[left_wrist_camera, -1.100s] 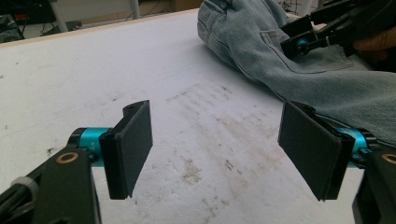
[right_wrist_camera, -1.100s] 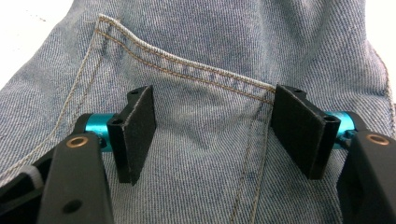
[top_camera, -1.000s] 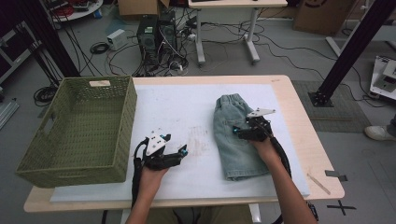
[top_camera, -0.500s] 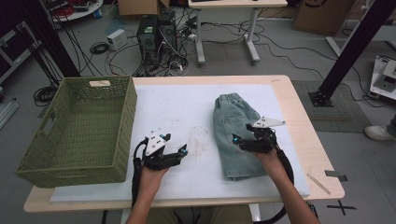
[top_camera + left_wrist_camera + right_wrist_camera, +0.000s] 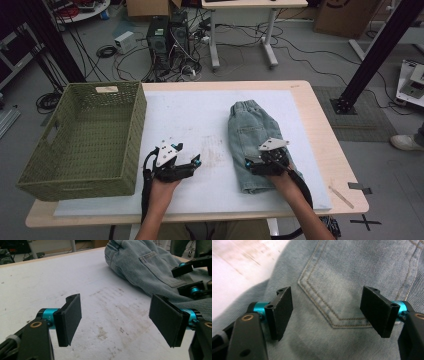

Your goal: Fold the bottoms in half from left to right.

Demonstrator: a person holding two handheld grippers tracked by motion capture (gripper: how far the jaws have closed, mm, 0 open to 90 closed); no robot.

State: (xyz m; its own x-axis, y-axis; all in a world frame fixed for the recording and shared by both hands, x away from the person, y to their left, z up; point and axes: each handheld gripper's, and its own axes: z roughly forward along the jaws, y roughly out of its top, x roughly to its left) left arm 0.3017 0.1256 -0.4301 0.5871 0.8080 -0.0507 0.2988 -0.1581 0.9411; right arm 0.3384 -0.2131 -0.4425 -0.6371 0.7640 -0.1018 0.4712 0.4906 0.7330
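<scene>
High view first: right gripper (image 5: 248, 165) now lower on the denim shorts (image 5: 252, 131) than a second ago, shifted from the upper right part of the garment toward six o'clock and a little toward nine, hovering over the lower half near the left edge. Jaws spread wide, nothing pinched between them; in the right gripper view, parted over the back pocket (image 5: 352, 282) with its stitched corner between the pads, neither pad pressing cloth. Left gripper (image 5: 197, 162) unmoved against the earlier pictures, resting at about seven o'clock on the white mat (image 5: 200, 115), jaws equally wide apart and bare, pointing toward the shorts at three o'clock; stained mat between the pads in the left gripper view, shorts beyond at one o'clock. Shorts lying flat at the mat's right half, waistband toward twelve o'clock, unchanged in place and shape. Green woven basket (image 5: 127, 125) at nine o'clock on the table (image 5: 320, 125), just beside the mat's left edge, holding nothing visible inside.
</scene>
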